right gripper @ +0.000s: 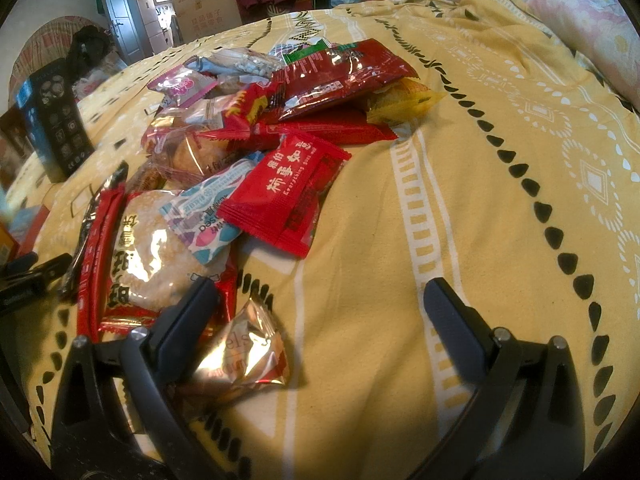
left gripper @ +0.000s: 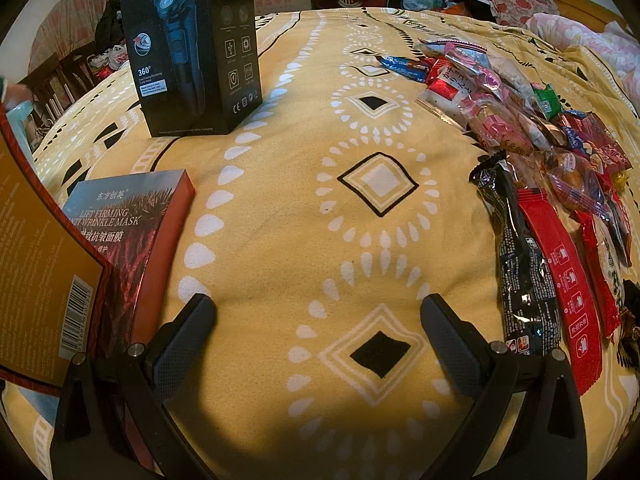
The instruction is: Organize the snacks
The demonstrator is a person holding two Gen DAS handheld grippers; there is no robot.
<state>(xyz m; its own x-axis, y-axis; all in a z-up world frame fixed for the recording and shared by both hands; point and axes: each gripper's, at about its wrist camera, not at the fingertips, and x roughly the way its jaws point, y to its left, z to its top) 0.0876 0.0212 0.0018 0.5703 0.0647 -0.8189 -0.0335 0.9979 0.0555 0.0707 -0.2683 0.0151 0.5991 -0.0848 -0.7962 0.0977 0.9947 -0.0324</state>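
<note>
Right gripper [right gripper: 320, 312] spread, empty; left gripper [left gripper: 318, 320] likewise | snack pile [right gripper: 256, 132] heaped near-left to far on yellow bedspread [right gripper: 460, 220] | rice-cracker pack [right gripper: 152, 256]: light, brittle; pinch your grip on its sealed edge | foil packet [right gripper: 244, 352]: slippery, crinkly; take its corner.
</note>
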